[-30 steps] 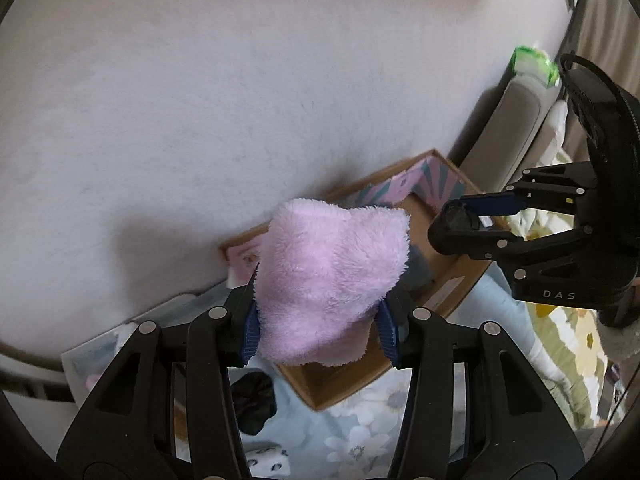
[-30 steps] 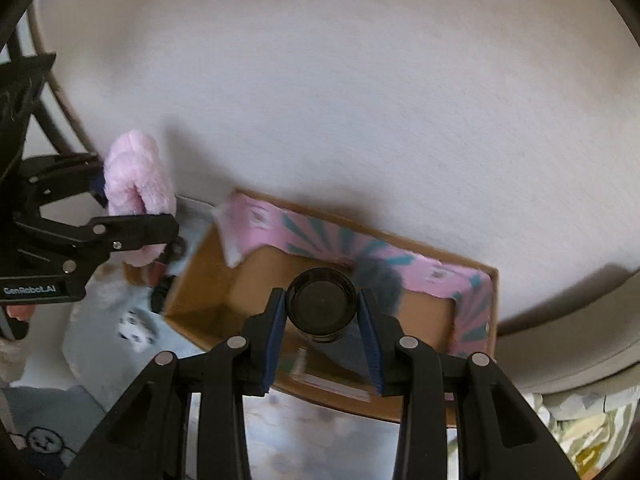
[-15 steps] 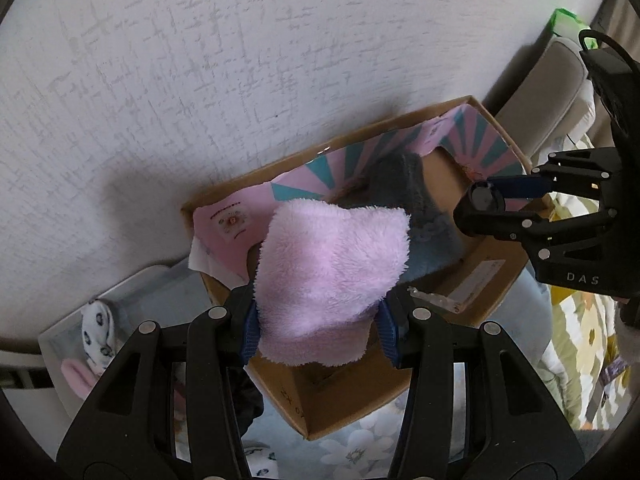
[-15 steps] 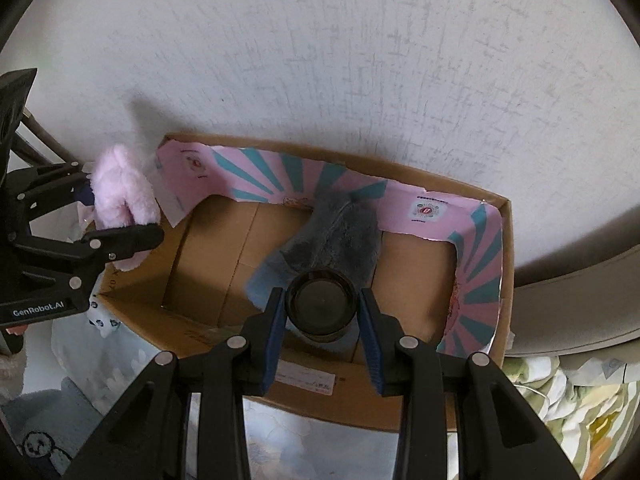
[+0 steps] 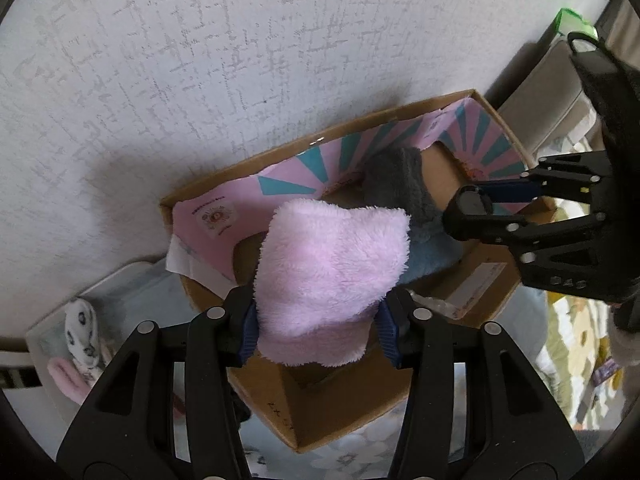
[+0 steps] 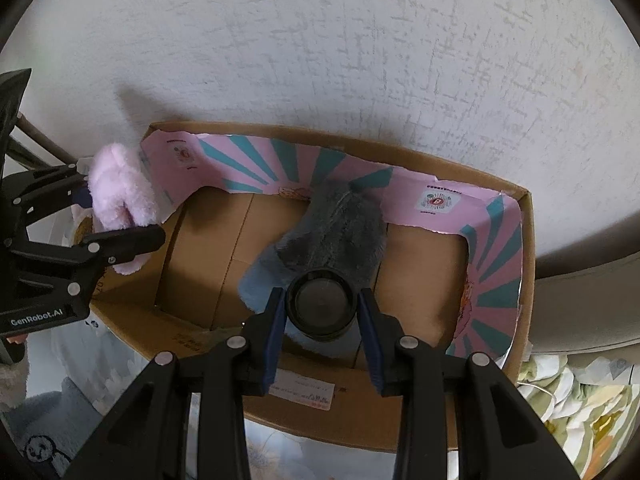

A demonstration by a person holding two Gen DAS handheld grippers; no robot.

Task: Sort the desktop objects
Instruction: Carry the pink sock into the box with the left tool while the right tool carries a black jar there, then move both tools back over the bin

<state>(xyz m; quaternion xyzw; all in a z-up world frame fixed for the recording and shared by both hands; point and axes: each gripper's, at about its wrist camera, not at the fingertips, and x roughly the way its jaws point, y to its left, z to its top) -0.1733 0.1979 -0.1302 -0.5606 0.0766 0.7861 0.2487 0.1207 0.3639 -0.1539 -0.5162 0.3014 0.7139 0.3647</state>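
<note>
The drop-off step appears to be in hand: a fluffy pink sock [image 5: 328, 276] is carried between the pads of the left gripper [image 5: 320, 322], whose jaws have just been opening, above the left end of the cardboard box [image 6: 528, 280], while a black round container [image 6: 322, 306] is clamped in the partly closed right gripper [image 6: 322, 314] above the box's middle. Next, both items probably need releasing fully into the box. Only the left wrist view shows patterned socks [image 5: 82, 328] lying left of the box; the box floor and the grey plush item [image 6: 340, 232] on it are seen whole only in the right wrist view.
</note>
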